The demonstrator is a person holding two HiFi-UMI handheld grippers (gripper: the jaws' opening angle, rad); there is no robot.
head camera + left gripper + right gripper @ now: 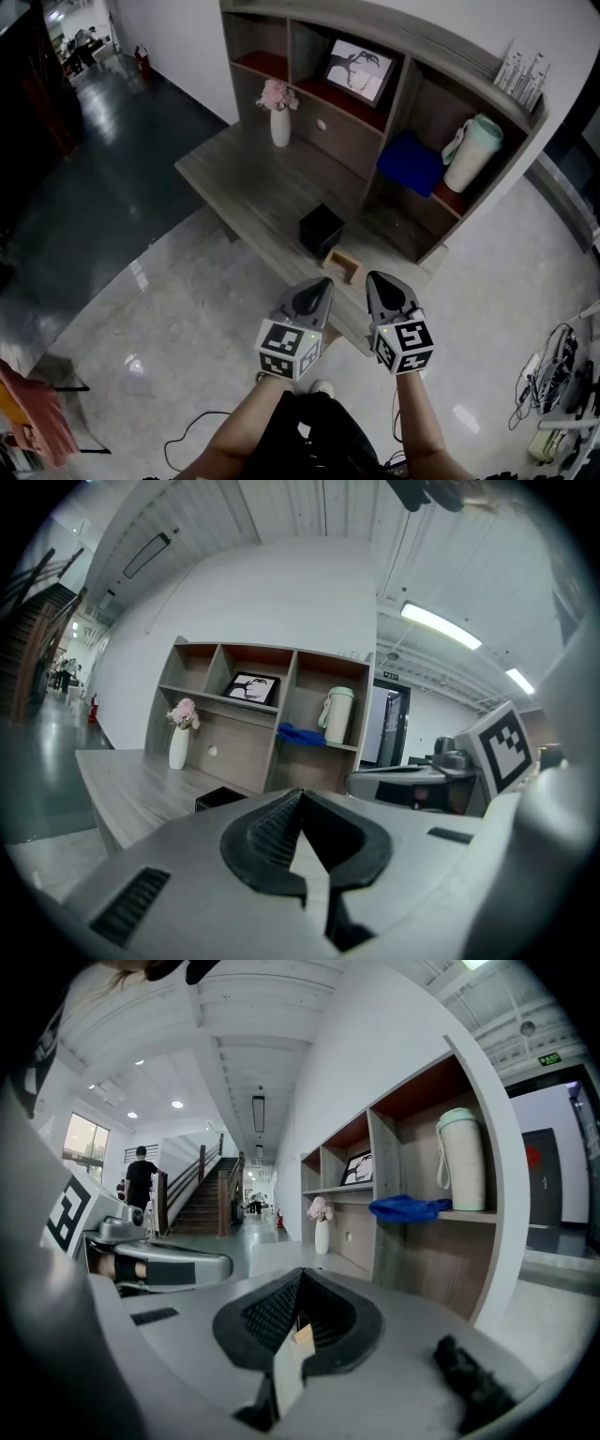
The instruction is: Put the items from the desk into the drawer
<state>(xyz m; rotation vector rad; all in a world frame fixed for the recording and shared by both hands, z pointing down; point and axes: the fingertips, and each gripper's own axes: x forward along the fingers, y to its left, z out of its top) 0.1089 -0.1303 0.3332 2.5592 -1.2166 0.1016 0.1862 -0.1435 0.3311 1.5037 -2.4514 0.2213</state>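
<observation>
A black box (321, 230) and a small open wooden box (342, 266) sit near the front edge of the grey wooden desk (244, 173). A white vase of pink flowers (279, 117) stands at the desk's back. Behind it the shelf unit has a closed drawer front with a small knob (322, 125). My left gripper (323, 281) and right gripper (375, 277) hover side by side just short of the desk edge, both shut and holding nothing. The left gripper's (300, 794) view shows the black box (217, 800) ahead of it. The right gripper (302, 1274) points along the shelves.
On the shelves are a framed picture (359, 70), a blue cloth (411, 161) and a mint-green jug (472, 152). White packets (523, 70) stand on top. Cables (562, 375) lie on the floor at the right. A person (141, 1180) stands far off by a staircase.
</observation>
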